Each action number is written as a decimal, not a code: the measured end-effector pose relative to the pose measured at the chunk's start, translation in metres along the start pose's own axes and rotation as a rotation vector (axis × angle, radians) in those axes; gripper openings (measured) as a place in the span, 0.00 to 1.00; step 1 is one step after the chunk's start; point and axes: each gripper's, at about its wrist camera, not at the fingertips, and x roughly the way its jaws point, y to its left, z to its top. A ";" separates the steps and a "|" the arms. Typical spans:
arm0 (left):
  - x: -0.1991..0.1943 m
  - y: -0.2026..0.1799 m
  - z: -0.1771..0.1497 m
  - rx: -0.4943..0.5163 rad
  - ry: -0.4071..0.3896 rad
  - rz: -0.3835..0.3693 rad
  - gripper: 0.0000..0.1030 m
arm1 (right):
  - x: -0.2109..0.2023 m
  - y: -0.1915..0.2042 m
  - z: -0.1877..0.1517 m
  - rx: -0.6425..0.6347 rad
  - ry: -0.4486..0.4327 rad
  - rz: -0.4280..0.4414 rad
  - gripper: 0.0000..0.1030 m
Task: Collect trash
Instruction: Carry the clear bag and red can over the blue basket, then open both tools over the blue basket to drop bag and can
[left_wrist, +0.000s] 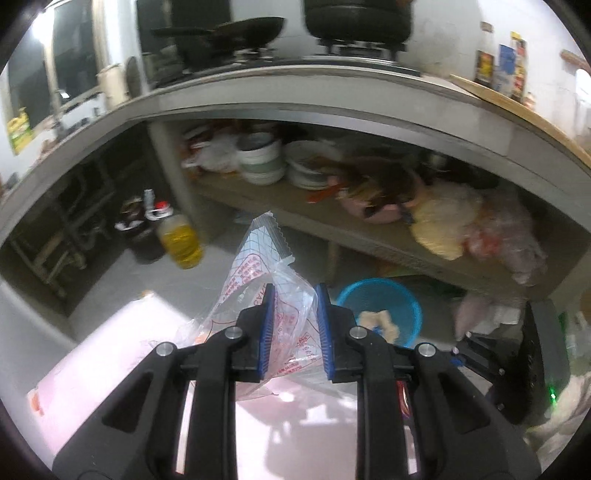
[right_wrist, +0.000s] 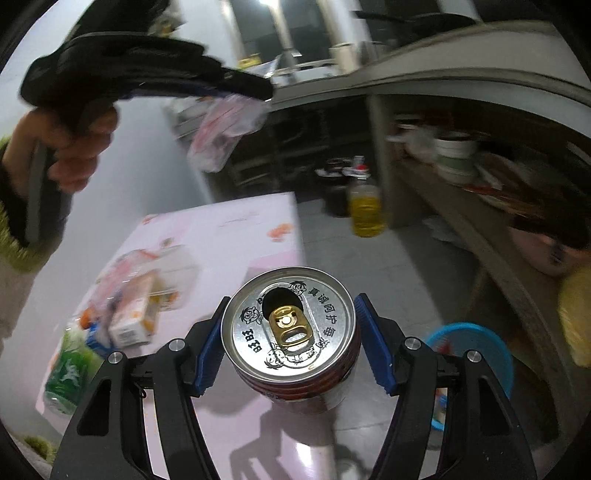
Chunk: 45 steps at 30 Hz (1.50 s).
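Observation:
My left gripper (left_wrist: 294, 295) is shut on a clear plastic bag with red print (left_wrist: 258, 280) and holds it above the pink table (left_wrist: 110, 354). In the right wrist view the same gripper (right_wrist: 258, 92) shows at the upper left with the bag (right_wrist: 225, 129) hanging from it. My right gripper (right_wrist: 290, 306) is shut on a red drink can (right_wrist: 291, 325) with an opened silver lid, held above the table edge. A blue basket (left_wrist: 380, 306) stands on the floor to the right; it also shows in the right wrist view (right_wrist: 476, 354).
On the pink table (right_wrist: 229, 229) lie a green can (right_wrist: 68, 373), a small carton (right_wrist: 133, 317) and clear wrappers (right_wrist: 162, 266). A bottle of yellow oil (right_wrist: 365, 210) stands on the floor. A low shelf (left_wrist: 332, 229) with bowls and bags runs under the counter.

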 end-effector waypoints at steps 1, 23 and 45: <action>0.006 -0.008 0.002 0.001 0.001 -0.020 0.19 | -0.003 -0.009 -0.002 0.018 -0.001 -0.023 0.62; 0.267 -0.138 -0.011 -0.152 0.358 -0.312 0.21 | -0.007 -0.236 -0.103 0.494 0.138 -0.418 0.62; 0.278 -0.123 -0.011 -0.192 0.338 -0.233 0.58 | 0.088 -0.276 -0.136 0.563 0.258 -0.354 0.62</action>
